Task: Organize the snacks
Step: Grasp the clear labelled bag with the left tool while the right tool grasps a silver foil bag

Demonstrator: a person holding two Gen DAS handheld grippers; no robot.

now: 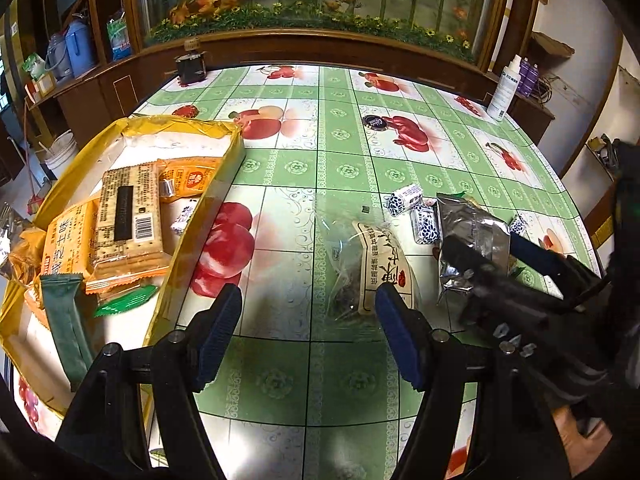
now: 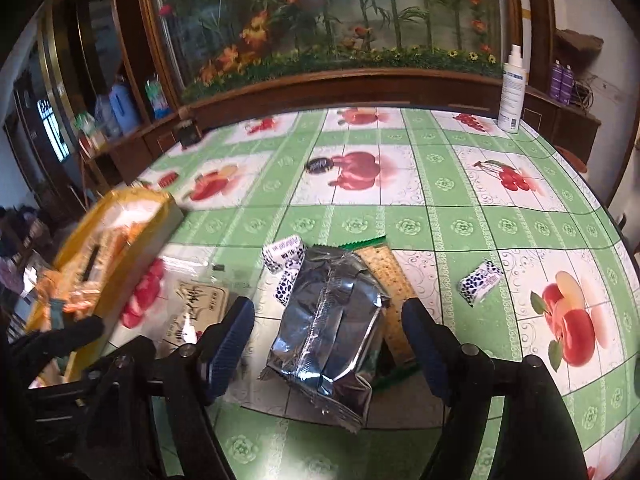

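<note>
Green-and-white fruit-printed oilcloth covers the counter [image 1: 320,168], and a wood-framed glass panel with painted bamboo and flowers [image 2: 328,20] is seen along its far edge. At the left, a shallow yellow cardboard box [image 1: 236,148] is seen holding an orange-wrapped cracker pack with a barcode [image 1: 130,216], further orange packets and a dark green stick packet [image 1: 64,312].

The left hand-held gripper [image 1: 308,316] is held open above the counter, nothing between its blue pads; a clear plastic bag with a cream printed label [image 1: 380,264] is seen just beyond its right finger. The right hand-held gripper [image 2: 328,344] is likewise spread open, positioned on either side of a crinkled silver foil packet [image 2: 328,320] without visibly touching it. The foil packet is laid partly over a tan cracker pack with green edging [image 2: 384,276]. Small white candies with dark blue dots [image 2: 480,282] are scattered nearby. A white spray bottle [image 2: 512,92] is stood at the far right.
</note>
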